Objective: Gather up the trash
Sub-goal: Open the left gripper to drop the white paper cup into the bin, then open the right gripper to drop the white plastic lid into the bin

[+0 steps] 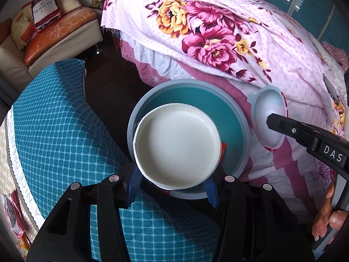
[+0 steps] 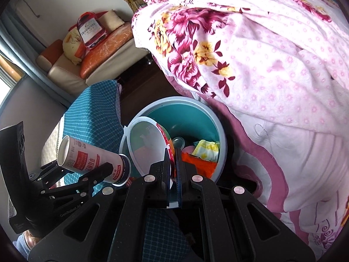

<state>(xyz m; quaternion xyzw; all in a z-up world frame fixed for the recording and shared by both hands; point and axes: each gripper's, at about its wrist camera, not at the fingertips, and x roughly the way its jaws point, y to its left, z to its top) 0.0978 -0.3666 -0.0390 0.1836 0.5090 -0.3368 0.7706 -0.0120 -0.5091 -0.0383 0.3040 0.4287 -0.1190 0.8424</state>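
While left gripper clamps cup over bin, right gripper pinches lid nearby.

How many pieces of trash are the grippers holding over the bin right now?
2: a paper cup in the left gripper, and a plastic lid pinched in the right gripper, both above the bin.
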